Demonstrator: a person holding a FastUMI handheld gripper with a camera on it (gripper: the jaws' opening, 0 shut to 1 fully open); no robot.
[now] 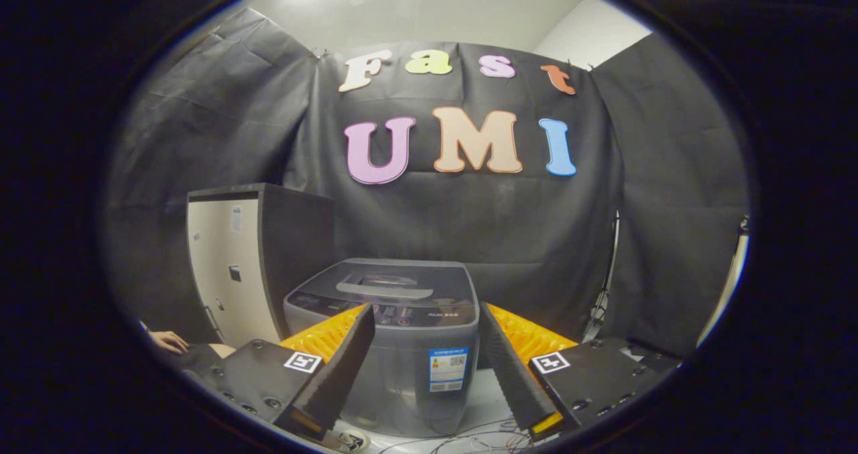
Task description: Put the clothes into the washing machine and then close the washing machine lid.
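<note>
A small grey top-loading washing machine (402,333) stands on the floor just beyond my fingers, its lid (389,286) lying flat and shut on top. My gripper (425,316) is open, with the two black-padded fingers spread wide to either side of the machine's front and nothing between them. The machine's control strip and a sticker on its front face show in the gap between the fingers.
A tall cabinet (234,266) with a pale front and dark sides stands to the left of the machine. A person's hand (169,341) rests low at the left beside it. Cables (469,440) lie on the pale floor under the fingers. A stand (606,286) rises at the right.
</note>
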